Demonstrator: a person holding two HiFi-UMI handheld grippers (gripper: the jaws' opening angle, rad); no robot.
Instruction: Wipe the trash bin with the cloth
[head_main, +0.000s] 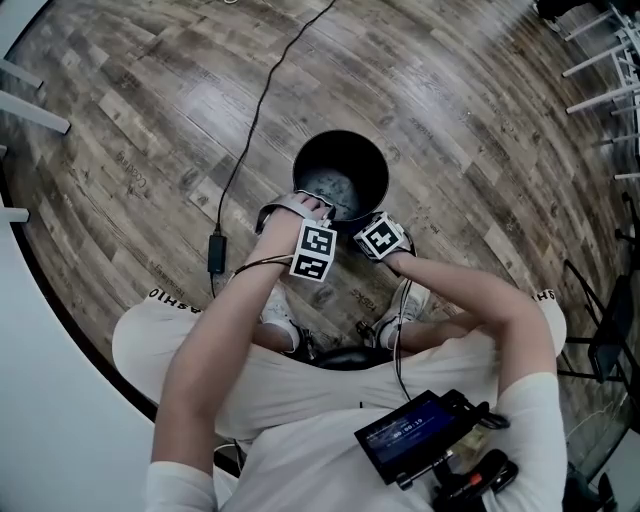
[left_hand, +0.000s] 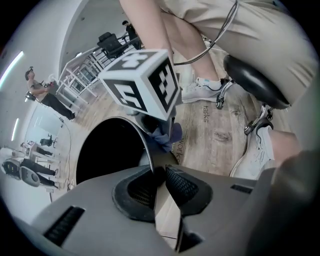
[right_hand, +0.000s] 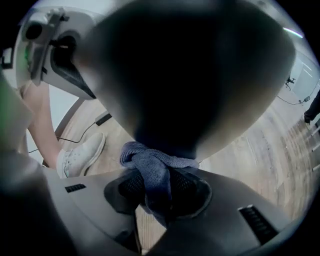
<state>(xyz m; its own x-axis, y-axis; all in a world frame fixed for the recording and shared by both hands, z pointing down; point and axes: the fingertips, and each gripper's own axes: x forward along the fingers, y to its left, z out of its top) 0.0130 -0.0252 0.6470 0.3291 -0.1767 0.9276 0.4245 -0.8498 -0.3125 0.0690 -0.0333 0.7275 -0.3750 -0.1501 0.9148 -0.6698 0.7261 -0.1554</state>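
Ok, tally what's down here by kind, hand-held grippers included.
Trash bin: 1
Cloth: 1
Hand-held grippers: 2
White sneakers: 2
Total: 6

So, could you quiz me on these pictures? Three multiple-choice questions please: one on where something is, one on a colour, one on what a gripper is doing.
1. Where does the trash bin stand?
A. on a table
B. on the wooden floor
C. on a shelf

2. What colour is the cloth?
A. blue-grey
B. red
C. yellow

3. What is the left gripper doing?
A. hanging open in the air
B. holding the cloth
C. clamped on the bin's rim

Answers:
1 B: the head view shows planks all round the bin.
2 A: the right gripper pinches a blue-grey bunch.
3 C: the thin rim sits between its closed pads.
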